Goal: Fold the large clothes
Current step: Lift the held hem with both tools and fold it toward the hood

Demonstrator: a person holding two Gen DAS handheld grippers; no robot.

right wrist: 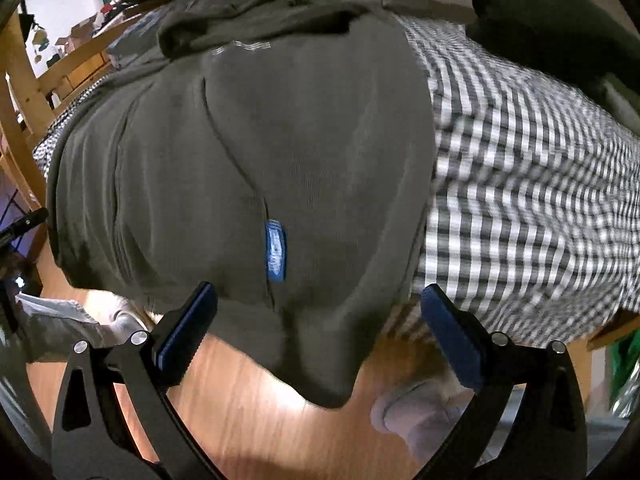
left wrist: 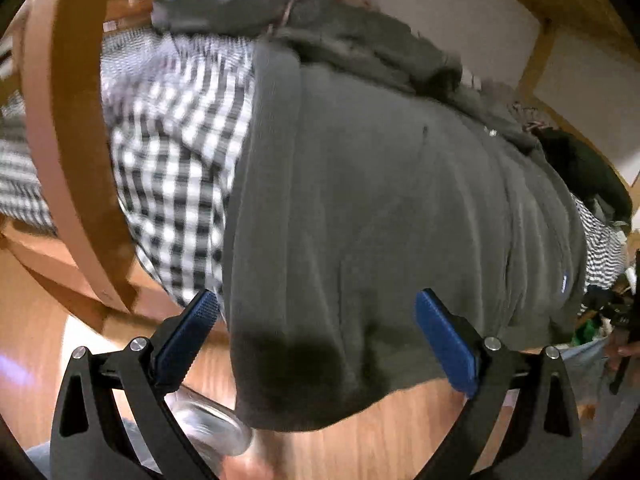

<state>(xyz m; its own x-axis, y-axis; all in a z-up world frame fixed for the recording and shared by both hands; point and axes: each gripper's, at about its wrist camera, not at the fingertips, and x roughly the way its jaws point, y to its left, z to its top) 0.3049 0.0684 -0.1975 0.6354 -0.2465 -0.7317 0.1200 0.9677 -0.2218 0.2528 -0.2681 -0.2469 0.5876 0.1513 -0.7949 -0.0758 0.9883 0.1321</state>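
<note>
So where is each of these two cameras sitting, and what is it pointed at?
Left wrist: on the left gripper, looking along its open blue fingers at the grey garment on the checked cloth.
Right wrist: on the right gripper, also open, facing the garment's blue tag.
Shared: garment, checked cloth, wooden floor.

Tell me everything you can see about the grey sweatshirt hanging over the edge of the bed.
The grey sweatshirt is a soft, thick knit garment with a small blue woven tag at a seam. It lies spread on a black-and-white checked cover, its lower edge drooping past the edge above the wooden floor; the far end is bunched in folds. Both the left gripper and the right gripper are open at that hanging edge, not gripping it.
</note>
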